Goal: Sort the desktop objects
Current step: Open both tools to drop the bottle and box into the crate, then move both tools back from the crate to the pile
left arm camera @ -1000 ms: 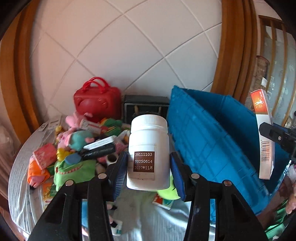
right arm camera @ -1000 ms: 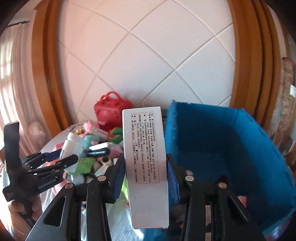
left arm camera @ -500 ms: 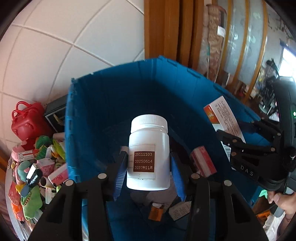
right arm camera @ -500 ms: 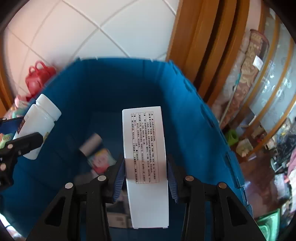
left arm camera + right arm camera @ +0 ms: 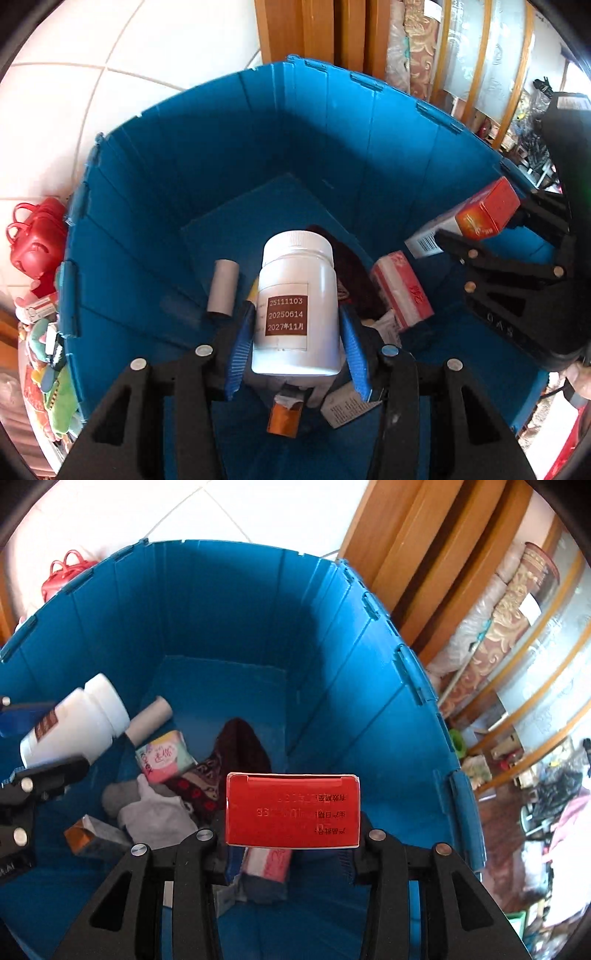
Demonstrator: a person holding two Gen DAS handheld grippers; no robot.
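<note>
My left gripper [image 5: 295, 314] is shut on a white screw-cap bottle [image 5: 295, 280] with a brown date label, held upright over the inside of the blue crate [image 5: 221, 155]. My right gripper [image 5: 291, 834] is shut on a red and white carton [image 5: 291, 808], whose red end faces the right wrist camera above the crate [image 5: 221, 609] floor. From the left wrist view the carton [image 5: 476, 218] sticks out of the right gripper [image 5: 484, 225] near the crate's right wall. The bottle [image 5: 74, 720] shows at the left of the right wrist view.
On the crate floor lie a grey tube [image 5: 222, 288], a pink pack [image 5: 400, 291], a dark patterned sock [image 5: 236, 749], a grey sock [image 5: 155, 808] and a small orange-ended box [image 5: 284, 421]. Left of the crate are a red handbag [image 5: 35, 236] and a heap of toys [image 5: 44, 362].
Both grippers swung from beside the toy heap to over the blue crate and tilted down into it. The carton now shows its red end instead of its printed side.
</note>
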